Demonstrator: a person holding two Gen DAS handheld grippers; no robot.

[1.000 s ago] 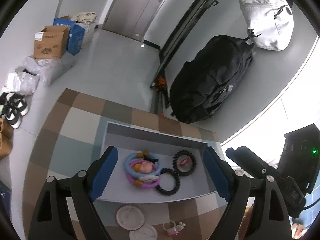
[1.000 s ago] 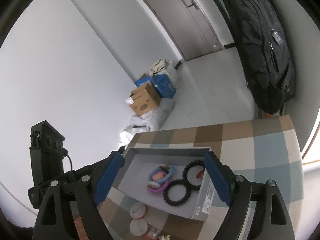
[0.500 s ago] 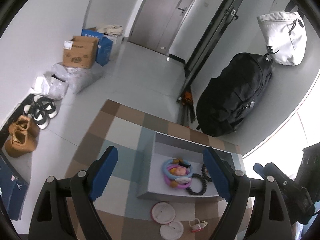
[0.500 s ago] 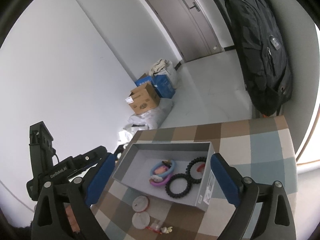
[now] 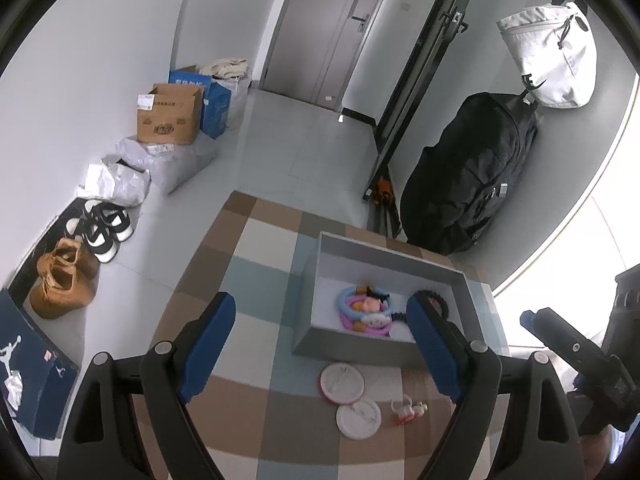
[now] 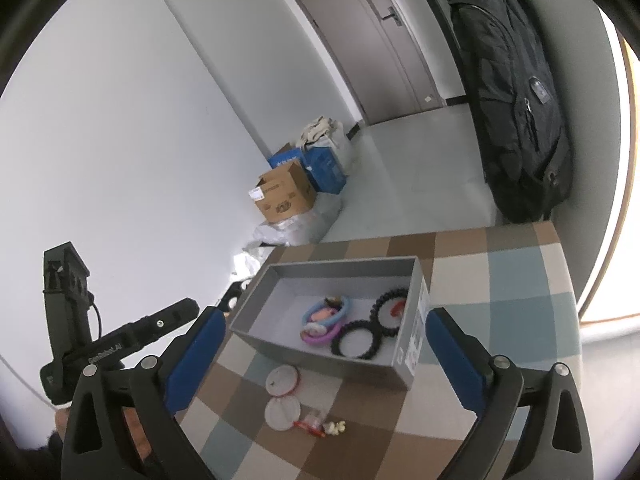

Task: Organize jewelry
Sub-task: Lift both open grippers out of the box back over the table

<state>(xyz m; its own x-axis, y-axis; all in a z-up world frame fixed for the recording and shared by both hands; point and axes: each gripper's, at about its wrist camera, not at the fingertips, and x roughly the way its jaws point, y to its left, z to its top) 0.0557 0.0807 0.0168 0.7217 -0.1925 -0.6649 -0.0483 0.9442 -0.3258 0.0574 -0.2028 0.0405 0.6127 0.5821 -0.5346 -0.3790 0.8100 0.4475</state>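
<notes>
Inside the grey box (image 6: 414, 322), two black rings (image 6: 354, 342); outside, two white discs (image 6: 282, 410); both grippers' fingers (image 5: 210, 342) open, empty

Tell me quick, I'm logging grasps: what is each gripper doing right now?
Left gripper: open, holding nothing.
Right gripper: open, jaws have just been opening, nothing between them.
</notes>
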